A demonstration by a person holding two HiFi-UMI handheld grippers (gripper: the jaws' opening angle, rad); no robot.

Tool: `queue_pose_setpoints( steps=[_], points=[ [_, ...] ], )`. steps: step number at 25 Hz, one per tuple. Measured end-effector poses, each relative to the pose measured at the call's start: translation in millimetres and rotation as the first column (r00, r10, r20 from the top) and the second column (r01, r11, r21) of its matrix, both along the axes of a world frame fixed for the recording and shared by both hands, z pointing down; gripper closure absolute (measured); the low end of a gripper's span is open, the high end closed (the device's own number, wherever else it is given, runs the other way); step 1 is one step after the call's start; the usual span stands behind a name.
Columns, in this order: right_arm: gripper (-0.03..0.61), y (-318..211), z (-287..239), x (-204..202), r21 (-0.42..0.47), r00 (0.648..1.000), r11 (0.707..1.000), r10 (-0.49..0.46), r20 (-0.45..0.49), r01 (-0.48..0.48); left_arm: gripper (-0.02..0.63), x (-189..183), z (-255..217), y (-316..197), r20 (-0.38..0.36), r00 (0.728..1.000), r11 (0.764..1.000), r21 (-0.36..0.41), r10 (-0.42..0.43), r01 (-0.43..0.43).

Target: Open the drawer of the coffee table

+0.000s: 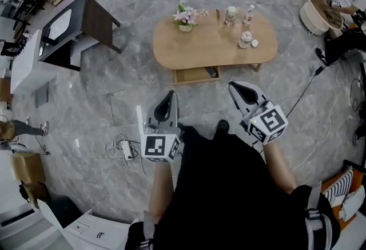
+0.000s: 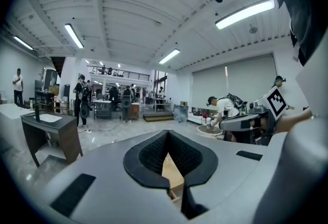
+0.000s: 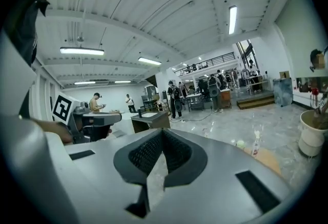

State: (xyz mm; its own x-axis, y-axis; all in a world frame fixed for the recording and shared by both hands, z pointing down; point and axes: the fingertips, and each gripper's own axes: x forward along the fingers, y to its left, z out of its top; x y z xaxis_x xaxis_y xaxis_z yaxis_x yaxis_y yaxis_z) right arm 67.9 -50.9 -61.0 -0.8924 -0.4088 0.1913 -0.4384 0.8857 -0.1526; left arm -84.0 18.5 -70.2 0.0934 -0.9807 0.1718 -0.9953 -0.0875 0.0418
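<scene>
The oval wooden coffee table [image 1: 207, 44] stands on the grey marble floor ahead of me. Under its near edge the drawer [image 1: 193, 75] shows pulled out a little, with a dark item inside. Both grippers hang in the air short of the table, touching nothing. My left gripper [image 1: 171, 96] is shut and empty, and in the left gripper view its jaws [image 2: 168, 136] meet, with a strip of the wooden table [image 2: 172, 171] showing past them. My right gripper [image 1: 236, 88] is also shut and empty, its jaws [image 3: 162, 135] closed together.
On the tabletop stand a flower pot [image 1: 185, 16], a glass jar [image 1: 231, 14], a bottle [image 1: 249, 14] and a lidded jar [image 1: 245, 40]. A dark desk [image 1: 88, 21] stands at left. A power strip with cables [image 1: 126, 149] lies on the floor. A person works at a round basket [image 1: 316, 10] at right.
</scene>
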Motion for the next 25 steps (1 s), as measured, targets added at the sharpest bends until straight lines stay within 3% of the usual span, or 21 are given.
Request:
queue_pose_setpoints(
  steps=[6, 25],
  points=[
    [0.566, 7.5, -3.6, -10.4, 0.022, 1.000, 1.000, 0.013, -0.016, -0.013, 0.600, -13.2, -3.0, 9.5, -0.007, 1.000, 1.000, 0.001, -0.001, 0.001],
    [0.566, 10.8, -9.2, 9.6, 0.060, 0.999, 0.998, 0.035, -0.032, -0.033, 0.600, -9.0, 1.9, 23.6, -0.016, 0.999, 0.999, 0.002, -0.032, 0.032]
  ],
)
